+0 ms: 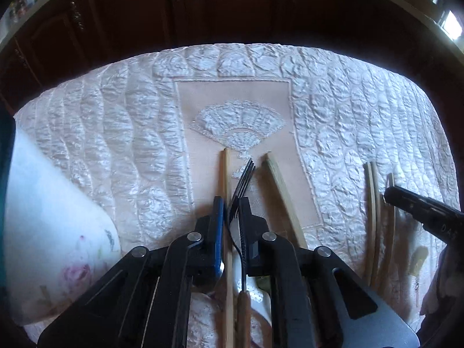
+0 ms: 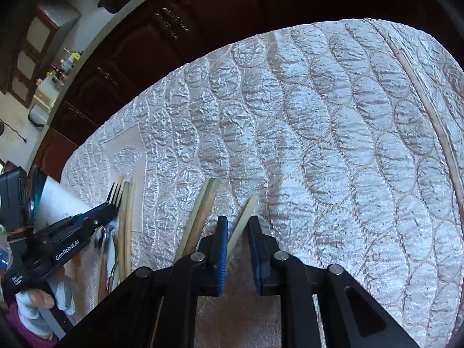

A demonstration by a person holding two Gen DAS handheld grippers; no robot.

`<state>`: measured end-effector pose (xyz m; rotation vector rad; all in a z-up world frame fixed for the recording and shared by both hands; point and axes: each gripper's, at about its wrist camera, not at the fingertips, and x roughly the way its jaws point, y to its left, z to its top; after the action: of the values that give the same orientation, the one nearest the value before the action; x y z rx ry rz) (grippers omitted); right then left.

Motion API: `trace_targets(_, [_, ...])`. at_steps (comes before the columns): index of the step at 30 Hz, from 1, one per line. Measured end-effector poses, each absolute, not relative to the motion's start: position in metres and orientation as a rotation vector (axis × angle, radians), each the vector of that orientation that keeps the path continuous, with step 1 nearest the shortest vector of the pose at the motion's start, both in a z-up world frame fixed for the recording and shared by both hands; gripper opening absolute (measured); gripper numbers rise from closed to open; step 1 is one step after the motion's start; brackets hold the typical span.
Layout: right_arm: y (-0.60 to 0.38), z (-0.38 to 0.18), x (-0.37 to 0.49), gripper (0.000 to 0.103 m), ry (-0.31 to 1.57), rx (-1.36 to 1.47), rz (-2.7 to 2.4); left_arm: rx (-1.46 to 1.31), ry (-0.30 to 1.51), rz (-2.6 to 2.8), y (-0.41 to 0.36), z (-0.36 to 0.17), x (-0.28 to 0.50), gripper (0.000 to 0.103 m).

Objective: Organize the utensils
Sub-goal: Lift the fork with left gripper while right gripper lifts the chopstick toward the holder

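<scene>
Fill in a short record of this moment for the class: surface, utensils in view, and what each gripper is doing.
surface: quilted white-and-pink tablecloth
left gripper: shut on dark metal fork with wooden handle, tines pointing forward
right gripper: open, one pale wooden chopstick between its fingers, not gripped
beside the fork: two pale wooden chopsticks, one left, one right
further right: pair of chopsticks lying together
edge of cloth: long thin cane
</scene>
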<state>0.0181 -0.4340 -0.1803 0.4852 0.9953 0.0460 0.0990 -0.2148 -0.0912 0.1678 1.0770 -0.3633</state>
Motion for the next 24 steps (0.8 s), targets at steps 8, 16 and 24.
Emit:
trace_targets(8, [-0.432, -0.144, -0.021, 0.007, 0.899, 0.489, 0.108, 0.051, 1.042, -0.450, -0.190, -0.061, 0.078, 0.002])
trace_targets(16, [-0.418, -0.100, -0.050, 0.005, 0.844, 0.419, 0.149, -0.016, 0.946, -0.512, -0.154, -0.019, 0.038, 0.002])
trace_targets(24, [-0.383, -0.060, -0.069, 0.005, 0.779, 0.355, 0.206, -0.088, 0.878, -0.529, -0.112, 0.017, 0.009, 0.002])
